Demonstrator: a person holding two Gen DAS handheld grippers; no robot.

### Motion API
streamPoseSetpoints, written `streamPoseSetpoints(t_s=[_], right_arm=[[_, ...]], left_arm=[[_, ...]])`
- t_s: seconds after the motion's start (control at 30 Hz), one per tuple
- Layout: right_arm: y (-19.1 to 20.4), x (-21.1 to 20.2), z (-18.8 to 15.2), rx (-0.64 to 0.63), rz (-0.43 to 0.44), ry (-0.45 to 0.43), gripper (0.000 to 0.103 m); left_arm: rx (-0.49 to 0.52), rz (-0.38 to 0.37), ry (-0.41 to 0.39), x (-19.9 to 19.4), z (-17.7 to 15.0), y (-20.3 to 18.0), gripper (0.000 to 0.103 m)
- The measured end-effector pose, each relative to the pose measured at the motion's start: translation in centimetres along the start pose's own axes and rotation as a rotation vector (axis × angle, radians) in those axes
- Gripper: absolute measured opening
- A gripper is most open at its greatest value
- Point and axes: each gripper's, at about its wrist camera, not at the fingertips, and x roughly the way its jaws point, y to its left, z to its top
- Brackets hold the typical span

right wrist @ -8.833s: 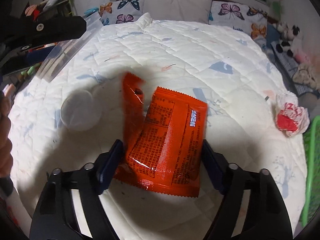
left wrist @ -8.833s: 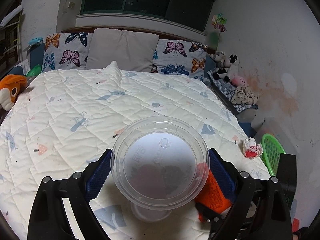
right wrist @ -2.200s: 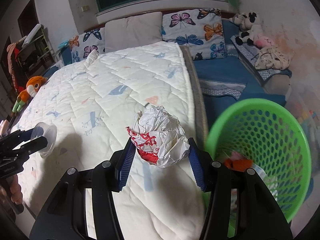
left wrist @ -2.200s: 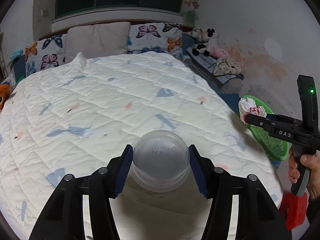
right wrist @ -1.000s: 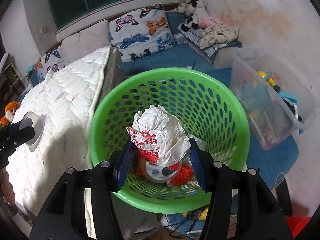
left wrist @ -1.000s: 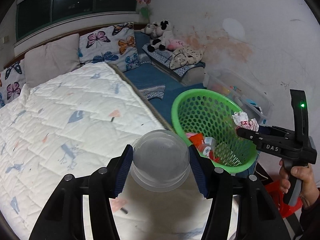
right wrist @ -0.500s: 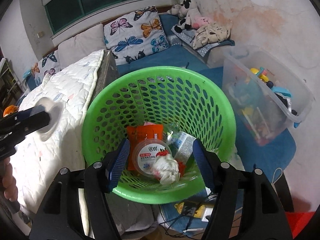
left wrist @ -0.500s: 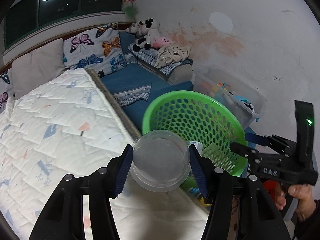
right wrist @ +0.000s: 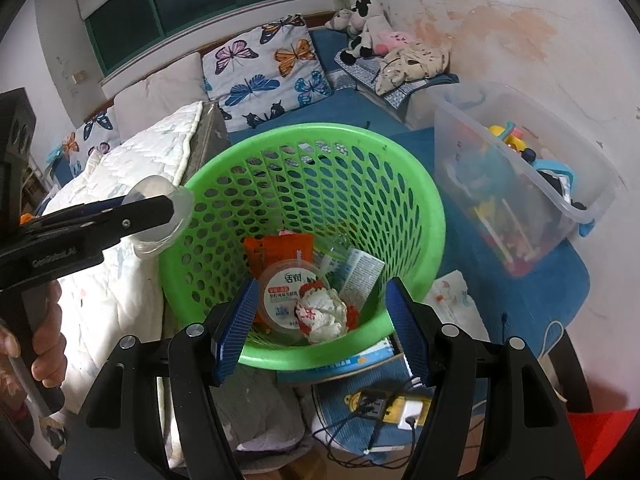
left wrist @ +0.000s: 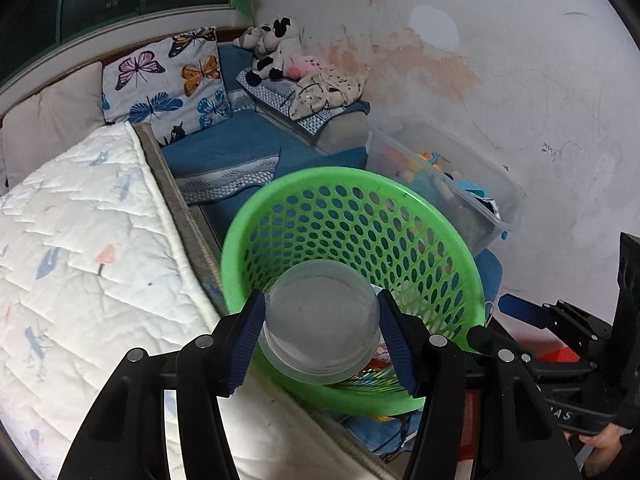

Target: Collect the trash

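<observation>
Holding the clear plastic cup [left wrist: 320,320] between its blue pads, the left gripper [left wrist: 322,338] occupies the lower centre of the left wrist view, with the cup framed against the green basket [left wrist: 280,208] behind it; in the right wrist view the same cup appears at centre left, at or just over the basket's near-left rim, though whether it fully clears the rim cannot be told; the pads press on opposite sides of the cup wall, so the grip is across the body, not the lip; the cup looks thin-walled, light and smooth, and would likely deform or slip under a hard squeeze, so a moderate hold on the stiffer band near the rim or base is judged safest; the right gripper [right wrist: 320,320], at lower centre of its own view, stands with jaws apart and nothing between them; beyond its pads, inside the basket, lie a crumpled paper ball [right wrist: 322,314], a round foil-lidded tub [right wrist: 286,292] and an orange wrapper [right wrist: 280,248]; a quilted bed [left wrist: 80,260] fills the left of the left wrist view, and a clear storage bin [right wrist: 520,184] sits at right, just beside the basket; the step in hand is judged to be releasing the cup into the basket.
</observation>
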Motion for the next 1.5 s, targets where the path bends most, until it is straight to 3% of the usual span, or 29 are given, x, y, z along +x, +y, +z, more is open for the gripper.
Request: streamPoseSetpoints(t_s=[0.13,0.23,0.63,0.8,0.9,1.27,1.5], right_arm=[[-0.1,0.2,-0.4,0.006,0.005,0.005,0.066],[-0.1,0.3,-0.7,0.008,0.007,0.006,0.066],[2.4,-0.7,-1.0,-0.040,0.027,-0.017,0.066],[4.5,-1.1,-0.8,-0.062,0.057,-0.028,0.067],[5.9,-1.3,-0.8,-0.078,0.070,-0.035,0.070],[11.8,-2.0,-1.1,-0.141,0.130,-0.061,0.078],[15.3,-2.2,-1.8,-0.216,0.119,-0.083,0.083]], left_arm=[[-0.012,-0.018,0.015,1.0,-0.1,-0.2,0.058],[-0.014,-0.022,0.011,1.1,-0.3,-0.4,0.067],[-0.003,0.024,-0.038,-2.6,-1.2,1.4,0.067],[-0.013,0.084,-0.055,-5.0,-2.5,3.4,0.067],[-0.033,0.122,-0.074,-6.3,-3.2,4.8,0.076],[-0.112,0.234,-0.145,-12.0,-6.5,10.1,0.084],[-0.137,0.346,-0.180,-14.9,-8.7,12.9,0.089]])
